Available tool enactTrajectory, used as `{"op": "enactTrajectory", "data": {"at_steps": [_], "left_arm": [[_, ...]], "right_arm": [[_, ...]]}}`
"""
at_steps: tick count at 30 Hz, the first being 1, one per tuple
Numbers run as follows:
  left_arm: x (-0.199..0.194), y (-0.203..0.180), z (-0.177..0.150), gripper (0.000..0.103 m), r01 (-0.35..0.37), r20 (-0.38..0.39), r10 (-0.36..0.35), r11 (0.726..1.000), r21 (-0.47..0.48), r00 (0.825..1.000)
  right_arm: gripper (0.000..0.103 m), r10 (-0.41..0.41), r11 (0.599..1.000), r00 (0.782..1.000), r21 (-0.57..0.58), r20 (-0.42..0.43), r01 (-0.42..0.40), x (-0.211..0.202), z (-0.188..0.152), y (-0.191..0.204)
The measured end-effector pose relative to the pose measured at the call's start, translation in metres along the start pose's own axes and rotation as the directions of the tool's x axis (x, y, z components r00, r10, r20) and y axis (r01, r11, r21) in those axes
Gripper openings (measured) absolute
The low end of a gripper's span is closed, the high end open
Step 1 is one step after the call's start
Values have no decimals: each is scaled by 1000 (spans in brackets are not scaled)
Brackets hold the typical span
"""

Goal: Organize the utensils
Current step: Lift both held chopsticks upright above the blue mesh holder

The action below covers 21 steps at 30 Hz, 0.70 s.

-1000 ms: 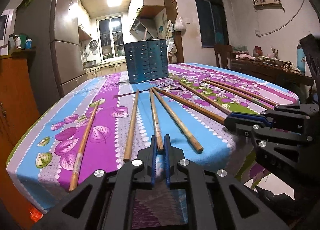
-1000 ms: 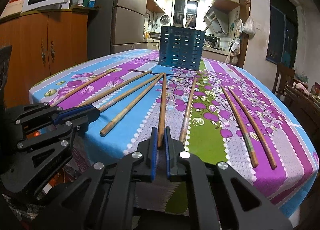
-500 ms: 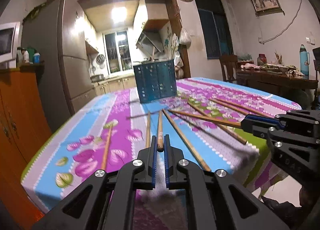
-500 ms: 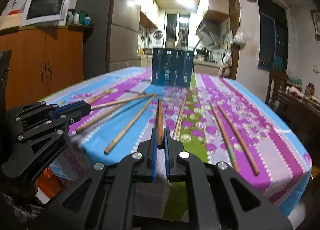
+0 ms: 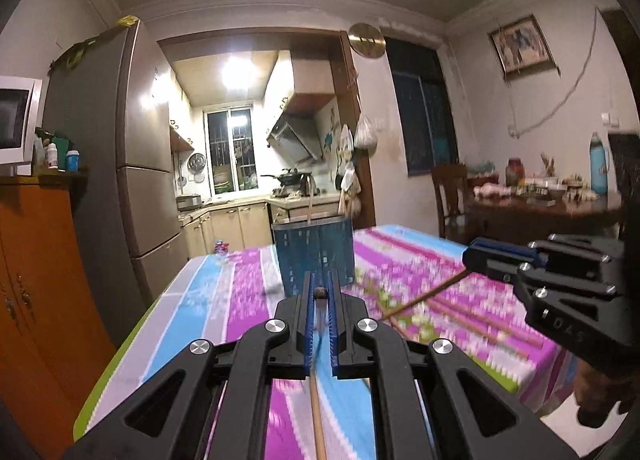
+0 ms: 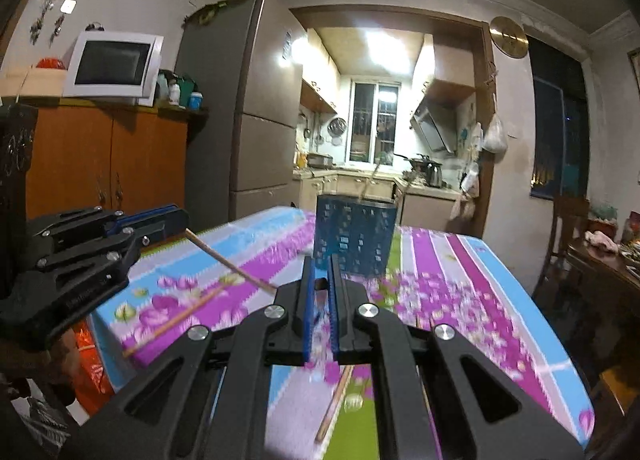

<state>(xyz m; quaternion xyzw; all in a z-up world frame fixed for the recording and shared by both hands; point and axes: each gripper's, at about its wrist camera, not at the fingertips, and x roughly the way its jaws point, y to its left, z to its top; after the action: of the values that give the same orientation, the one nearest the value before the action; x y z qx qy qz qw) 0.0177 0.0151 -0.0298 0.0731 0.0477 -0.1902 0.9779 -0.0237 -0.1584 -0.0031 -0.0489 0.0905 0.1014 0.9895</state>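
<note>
Two tools, each clamped on a chopstick, held above the counter.

Your left tool [image 5: 320, 292] has its jaws narrow around a chopstick [image 5: 319, 416], whose butt end shows between the blue pads while its shaft hangs down toward you. Your right tool [image 6: 320, 284] grips a second chopstick [image 5: 424, 297] the same way; from the left camera it slants down and left out of that tool. The blue basket [image 6: 354, 238] stands upright at the far middle of the counter [image 6: 500, 288], ahead of both tools, with one stick already poking from its top. More chopsticks lie blurred on the floral cloth near you.
</note>
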Motion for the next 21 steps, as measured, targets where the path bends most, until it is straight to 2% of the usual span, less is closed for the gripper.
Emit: {"op": "enactTrajectory", "data": {"at_steps": [3,9,21], "left_arm": [[6,8,19,8,10,9,-10,1000,-18,1000],[25,15,44,8,32,-22,-33,999,-40,999],[57,26,76,8,39,-87,-46,996,-86,995]], "right_arm": [[5,14,1000,1000,-7,16,-14,7,15,-7],[5,46,999,999,-7,29,-45,20,42,-18],[5,126,991,992,53,-3,-125,42,66,-34]]}}
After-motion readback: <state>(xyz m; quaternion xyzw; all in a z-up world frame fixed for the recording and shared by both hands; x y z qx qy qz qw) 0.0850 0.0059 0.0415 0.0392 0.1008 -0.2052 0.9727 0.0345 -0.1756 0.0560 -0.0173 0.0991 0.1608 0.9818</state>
